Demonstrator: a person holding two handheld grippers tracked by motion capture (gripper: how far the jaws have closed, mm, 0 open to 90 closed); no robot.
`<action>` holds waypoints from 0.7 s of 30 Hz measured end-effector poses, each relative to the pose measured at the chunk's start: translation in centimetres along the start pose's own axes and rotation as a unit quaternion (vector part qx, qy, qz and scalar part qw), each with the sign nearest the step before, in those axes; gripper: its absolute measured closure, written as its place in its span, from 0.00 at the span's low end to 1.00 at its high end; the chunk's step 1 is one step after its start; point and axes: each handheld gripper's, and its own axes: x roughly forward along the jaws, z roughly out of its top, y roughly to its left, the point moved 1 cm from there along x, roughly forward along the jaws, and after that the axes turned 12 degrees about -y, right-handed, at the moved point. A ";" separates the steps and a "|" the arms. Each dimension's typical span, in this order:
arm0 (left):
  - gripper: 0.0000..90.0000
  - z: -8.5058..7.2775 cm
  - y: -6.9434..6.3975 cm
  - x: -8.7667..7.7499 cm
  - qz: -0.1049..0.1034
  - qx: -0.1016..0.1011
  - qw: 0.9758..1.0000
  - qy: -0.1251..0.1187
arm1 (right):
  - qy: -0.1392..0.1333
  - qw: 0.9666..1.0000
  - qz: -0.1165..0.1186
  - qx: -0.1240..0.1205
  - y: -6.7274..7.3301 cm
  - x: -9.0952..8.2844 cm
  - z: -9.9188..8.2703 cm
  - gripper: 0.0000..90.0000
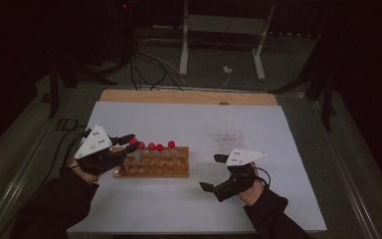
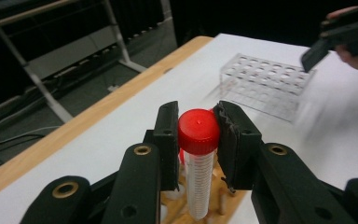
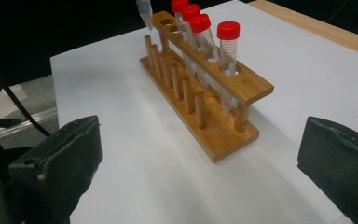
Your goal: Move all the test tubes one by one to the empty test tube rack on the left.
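The left gripper (image 2: 198,135) pinches a red-capped tube (image 2: 198,158) by its cap, its tip just above the wooden rack (image 3: 205,100). Lift it straight, clear of the holes, towards the clear rack (image 2: 265,84). The right gripper (image 3: 200,172) waits with jaws spread, empty.

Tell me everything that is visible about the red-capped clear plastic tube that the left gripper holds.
The red-capped clear plastic tube has a round red screw cap, a see-through body with fine printed graduation marks and a tapered tip. It stands about upright. The left gripper is shut on it, its black pads pressing the cap from both sides. The right gripper view shows the tip lifted clear above the end hole of the wooden tube rack.
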 end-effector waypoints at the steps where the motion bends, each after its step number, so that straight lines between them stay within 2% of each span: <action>1: 0.80 0.0 0.2 -0.1 0.004 -0.002 1.000 -0.004 | 0.000 1.000 0.000 0.001 0.0 0.0 0.0 0.00; 13: 0.80 -0.7 2.4 0.0 0.051 -0.016 0.998 -0.029 | 0.001 1.000 -0.003 -0.002 0.0 -0.1 0.0 0.00; 15: 0.80 -1.0 2.7 0.2 0.052 -0.027 0.998 -0.033 | 0.001 1.000 -0.003 -0.003 0.0 -0.1 0.0 0.00; 19: 0.80 -1.9 2.8 0.7 0.056 -0.034 0.997 -0.032 | 0.002 1.000 -0.003 -0.002 -0.1 -0.1 0.0 0.00; 20: 0.80 -2.1 2.8 0.8 0.060 -0.030 0.997 -0.029 | 0.002 1.000 -0.004 -0.003 -0.1 -0.1 0.0 0.00; 21: 0.80 -2.3 2.8 0.9 0.058 -0.037 0.997 -0.031 | 0.003 1.000 -0.004 -0.002 -0.1 -0.1 0.0 0.00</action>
